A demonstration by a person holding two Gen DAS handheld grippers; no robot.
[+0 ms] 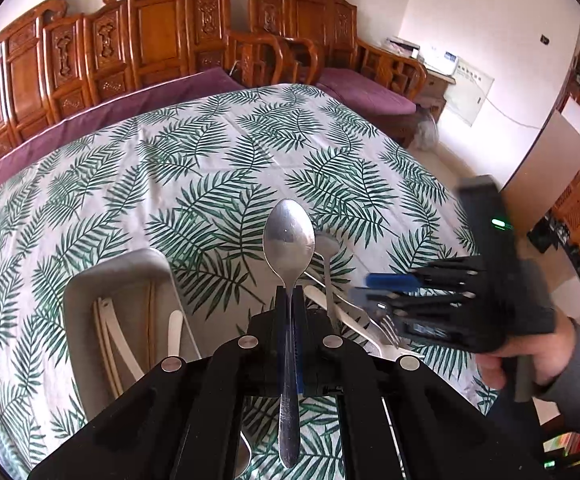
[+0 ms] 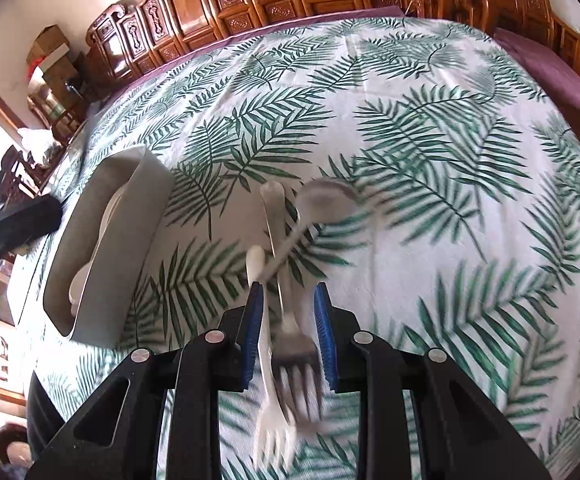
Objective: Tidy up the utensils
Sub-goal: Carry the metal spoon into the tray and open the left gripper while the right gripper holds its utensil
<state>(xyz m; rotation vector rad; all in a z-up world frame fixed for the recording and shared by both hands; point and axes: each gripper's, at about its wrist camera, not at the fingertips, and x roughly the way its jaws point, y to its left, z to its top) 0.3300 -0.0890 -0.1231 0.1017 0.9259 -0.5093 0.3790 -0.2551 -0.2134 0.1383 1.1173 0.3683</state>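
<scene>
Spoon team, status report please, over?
Left gripper shut on metal spoon. Right gripper open over loose cutlery pile. Grey tray unobstructed.

On your table [image 2: 430, 128], the tray [image 2: 129, 216] sits toward its left edge, the loose utensils [image 2: 285, 240] piled just right of it.

A leaf-print cloth [image 1: 217, 152] in green and white covers the worktop. Behind it runs a carved wooden bench [image 1: 101, 44] with a purple cushion [image 1: 161, 92]. A matching armchair [image 1: 330, 40] with its own purple seat stands beside it. A white panel [image 1: 472, 92] leans against the wall.
</scene>
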